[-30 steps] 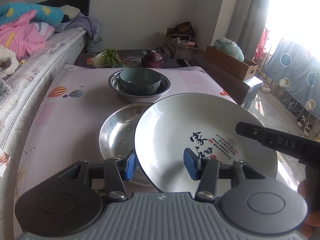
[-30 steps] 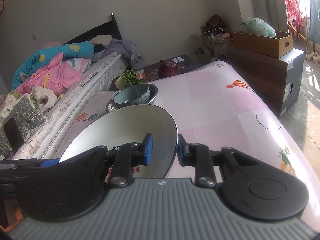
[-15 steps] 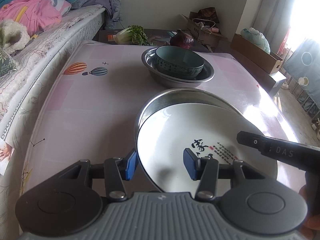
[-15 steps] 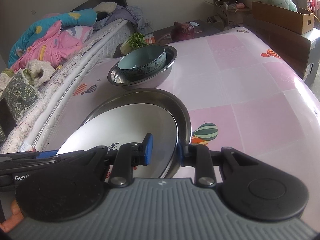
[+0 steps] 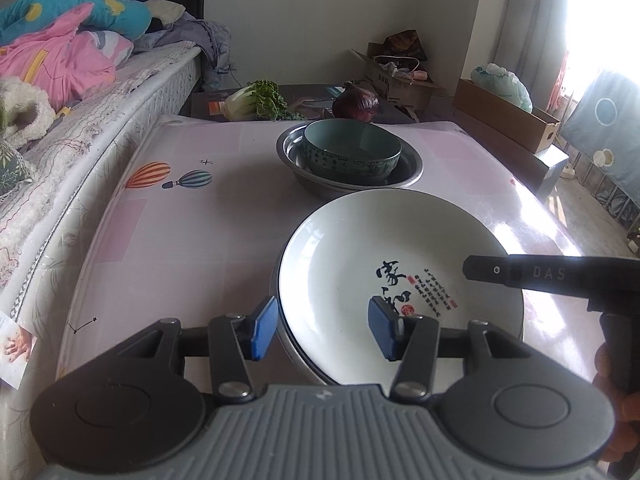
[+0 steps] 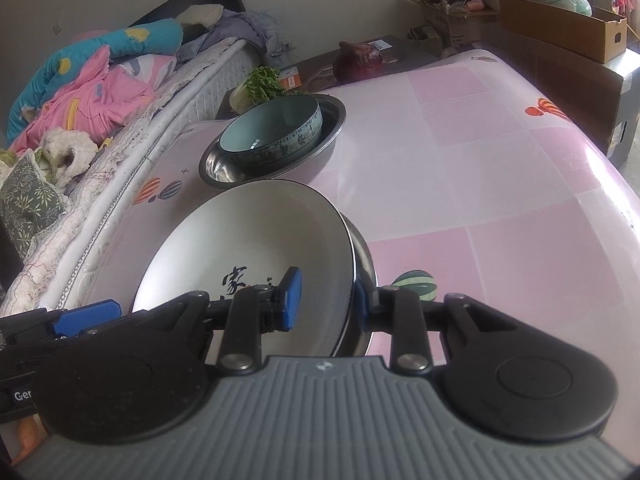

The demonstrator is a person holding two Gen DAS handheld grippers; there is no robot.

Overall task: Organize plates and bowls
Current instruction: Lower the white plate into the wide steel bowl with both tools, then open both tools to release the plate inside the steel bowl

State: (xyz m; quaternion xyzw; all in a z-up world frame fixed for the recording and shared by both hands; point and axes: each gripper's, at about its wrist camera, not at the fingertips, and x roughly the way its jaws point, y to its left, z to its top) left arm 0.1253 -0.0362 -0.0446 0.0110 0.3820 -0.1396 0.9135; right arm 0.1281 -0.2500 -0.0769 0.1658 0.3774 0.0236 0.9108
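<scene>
A white plate (image 5: 360, 248) (image 6: 256, 240) with dark calligraphy lies in a shallow steel plate (image 5: 286, 346) (image 6: 366, 256), whose rim shows only at the edges. My left gripper (image 5: 323, 330) holds the plate's near left rim, one blue pad outside it and one over the inner face. At the opposite rim my right gripper (image 6: 325, 300) is shut on the plate wall. A black finger (image 5: 520, 274) of that right gripper reaches over the plate. Farther back a teal bowl (image 5: 352, 152) (image 6: 272, 132) sits inside a steel basin (image 5: 408, 168) (image 6: 332, 120).
The table (image 5: 180, 240) has a pink cloth with balloon prints. A bed with piled bedding (image 5: 60, 60) runs along its left side. A green cabbage (image 5: 256, 100) and a purple cabbage (image 5: 356, 102) lie behind the table. Cardboard boxes (image 5: 504, 116) stand at the right.
The white plate came down from a raised, tilted hold beside the steel plate and now lies in it, covering it. Both grippers sank with it.
</scene>
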